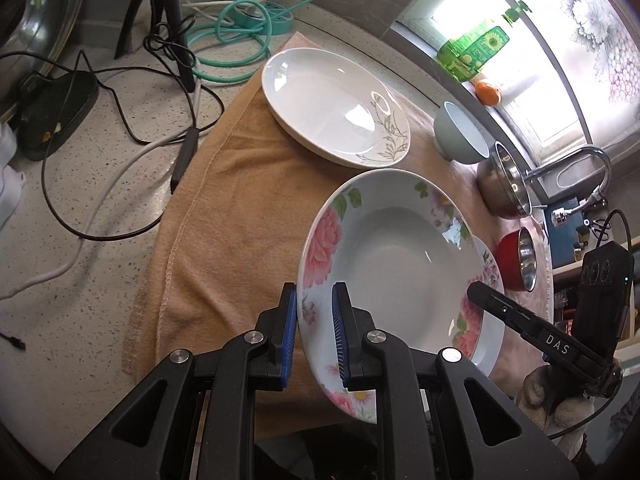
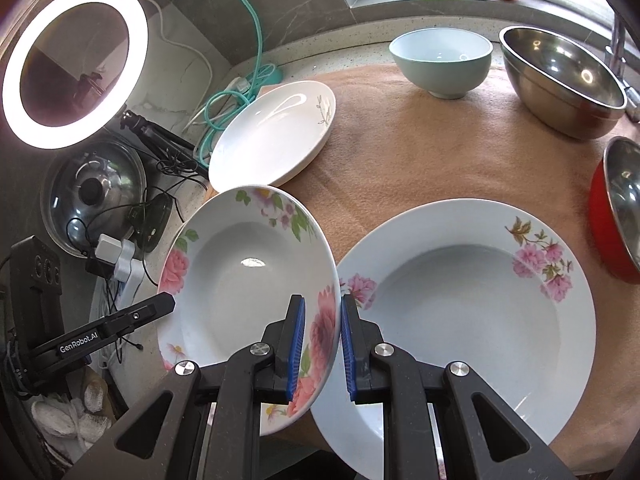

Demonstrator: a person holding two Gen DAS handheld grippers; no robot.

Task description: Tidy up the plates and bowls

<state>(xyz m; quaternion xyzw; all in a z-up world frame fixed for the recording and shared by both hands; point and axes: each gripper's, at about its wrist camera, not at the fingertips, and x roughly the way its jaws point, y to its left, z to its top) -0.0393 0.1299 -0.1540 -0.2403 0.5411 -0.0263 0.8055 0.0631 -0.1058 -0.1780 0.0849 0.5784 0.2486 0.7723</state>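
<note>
A rose-patterned plate (image 1: 392, 256) is held tilted above the tan towel, one gripper on each side of its rim. My left gripper (image 1: 314, 336) has its jaws around the plate's near rim. My right gripper (image 2: 322, 348) has its jaws around the opposite rim of the same plate (image 2: 248, 272). A larger plate with pink flowers (image 2: 468, 312) lies flat on the towel, partly under the held plate. A white plate with a leaf motif (image 1: 332, 104) (image 2: 272, 136) lies farther back.
A pale green bowl (image 2: 440, 60), a steel bowl (image 2: 560, 76) and a red-sided steel bowl (image 2: 620, 208) stand along the towel's (image 2: 420, 160) far and right sides. Cables (image 1: 120, 120), a ring light (image 2: 76, 64) and a pot lid (image 2: 92, 196) crowd the left counter.
</note>
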